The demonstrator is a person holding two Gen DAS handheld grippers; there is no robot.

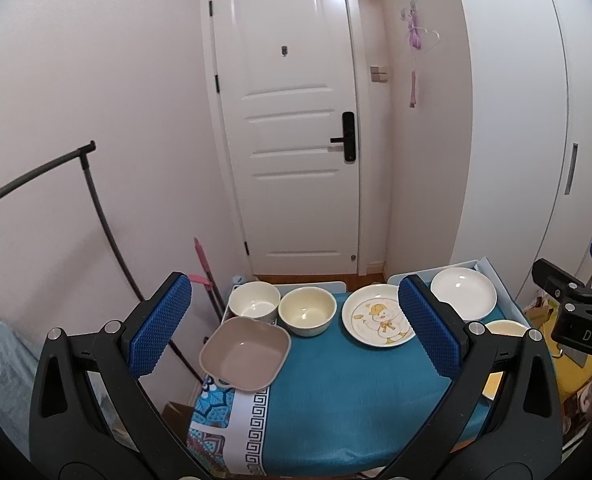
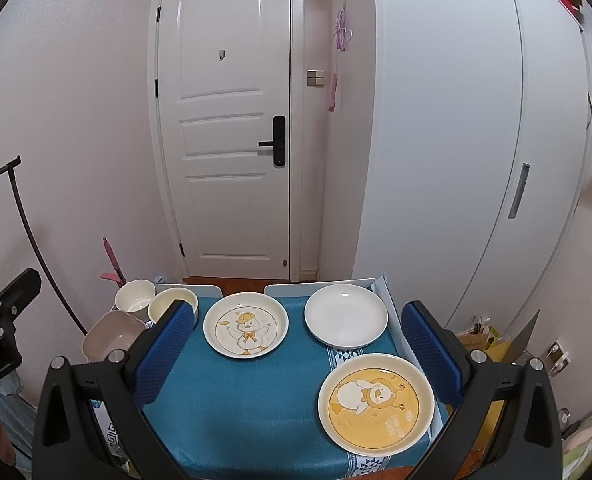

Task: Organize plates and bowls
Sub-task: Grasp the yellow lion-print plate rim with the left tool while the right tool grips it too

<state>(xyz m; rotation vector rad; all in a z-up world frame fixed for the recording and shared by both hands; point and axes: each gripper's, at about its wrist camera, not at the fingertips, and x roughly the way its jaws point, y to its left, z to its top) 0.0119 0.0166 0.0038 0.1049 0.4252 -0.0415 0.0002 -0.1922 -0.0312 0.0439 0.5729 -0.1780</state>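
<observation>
Both tools wide apart, holding nothing: left tool [image 1: 294, 328], right tool [image 2: 297, 354]. On the blue-clothed tabletop [image 2: 256, 392]: duck plate [image 2: 246, 325], plain white plate [image 2: 345, 315], yellow plate [image 2: 375, 402] near right; taupe square bowl [image 1: 244, 354], two cream bowls [image 1: 307, 311] far left.

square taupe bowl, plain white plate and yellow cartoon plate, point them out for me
square taupe bowl [image 1: 244, 354]: left wrist view, inner floor
plain white plate [image 2: 345, 315]: right wrist view, centre of well
yellow cartoon plate [image 2: 375, 402]: right wrist view, printed centre
</observation>
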